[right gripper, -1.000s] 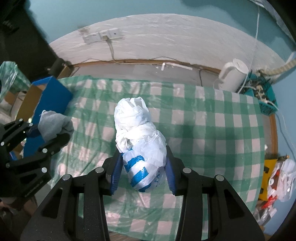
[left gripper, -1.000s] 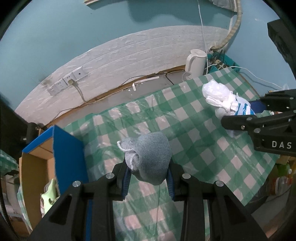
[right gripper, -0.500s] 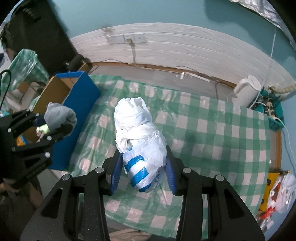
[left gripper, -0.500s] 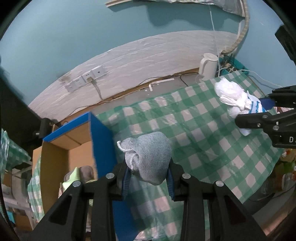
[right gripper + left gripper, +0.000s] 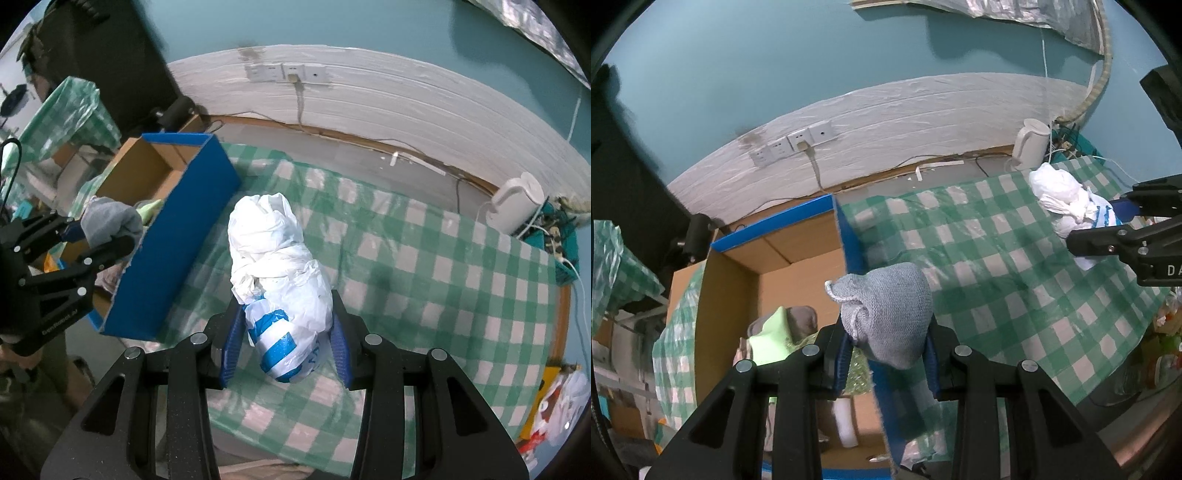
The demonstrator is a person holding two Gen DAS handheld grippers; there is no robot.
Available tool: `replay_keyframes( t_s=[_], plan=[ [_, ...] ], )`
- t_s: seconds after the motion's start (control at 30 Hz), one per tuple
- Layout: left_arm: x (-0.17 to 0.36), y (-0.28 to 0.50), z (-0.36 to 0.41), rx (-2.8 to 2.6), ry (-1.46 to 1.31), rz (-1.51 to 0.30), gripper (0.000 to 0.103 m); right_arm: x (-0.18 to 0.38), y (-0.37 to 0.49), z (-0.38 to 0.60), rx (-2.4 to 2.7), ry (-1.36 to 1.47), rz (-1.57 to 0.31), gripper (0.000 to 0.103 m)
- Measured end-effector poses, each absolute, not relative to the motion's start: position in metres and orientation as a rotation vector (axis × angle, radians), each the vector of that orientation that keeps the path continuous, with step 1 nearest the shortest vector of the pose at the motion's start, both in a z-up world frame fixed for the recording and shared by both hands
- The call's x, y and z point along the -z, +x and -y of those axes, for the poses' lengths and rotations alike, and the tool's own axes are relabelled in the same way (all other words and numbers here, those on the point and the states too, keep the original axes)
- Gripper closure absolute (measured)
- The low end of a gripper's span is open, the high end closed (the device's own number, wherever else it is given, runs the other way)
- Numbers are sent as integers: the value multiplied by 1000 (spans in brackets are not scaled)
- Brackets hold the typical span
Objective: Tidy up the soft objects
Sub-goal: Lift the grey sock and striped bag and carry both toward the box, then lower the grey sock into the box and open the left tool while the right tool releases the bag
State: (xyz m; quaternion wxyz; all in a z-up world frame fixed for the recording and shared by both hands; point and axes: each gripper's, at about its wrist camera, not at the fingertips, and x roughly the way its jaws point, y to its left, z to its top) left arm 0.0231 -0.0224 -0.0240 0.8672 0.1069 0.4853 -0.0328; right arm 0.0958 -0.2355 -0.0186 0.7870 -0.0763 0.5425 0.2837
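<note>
Your left gripper (image 5: pixel 888 363) clamps a grey knitted bundle (image 5: pixel 886 314), rolled and knotted, above the near edge of the blue-sided cardboard box (image 5: pixel 798 258). Your right gripper (image 5: pixel 286 343) grips a crumpled white plastic bag (image 5: pixel 275 266) with blue stripes and unreadable blue print, over the green checked tablecloth (image 5: pixel 424 280). The right gripper's body shows "DA"; the left's small lettering is illegible.

Open cardboard box (image 5: pixel 184 236) sits at left edge of the table (image 5: pixel 443 295), soft items (image 5: pixel 775 332) inside. Kettle (image 5: pixel 517 206) at far right corner against the wall (image 5: pixel 369 96); socket strip (image 5: pixel 288 72) on wall behind table's far edge.
</note>
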Motion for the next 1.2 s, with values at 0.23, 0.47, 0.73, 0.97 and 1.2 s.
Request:
replay_keyframes(
  t_s=[0.23, 0.47, 0.73, 0.97, 1.2],
  plan=[
    [23, 11, -6, 50, 188, -1019, 70, 19, 91, 197, -655, -207, -1169, 62],
    [30, 2, -43, -7, 133, -1031, 70, 17, 86, 152, -713, -243, -1161, 62],
    [37, -5, -75, -50, 92, -1052, 70, 16, 81, 93, -782, -292, -1156, 62],
    [40, -7, -116, -102, 19, -1064, 70, 25, 77, 49, -834, -311, -1177, 62],
    [52, -7, -144, -131, -38, -1093, 70, 38, 77, 20, -852, -321, -1210, 62]
  ],
)
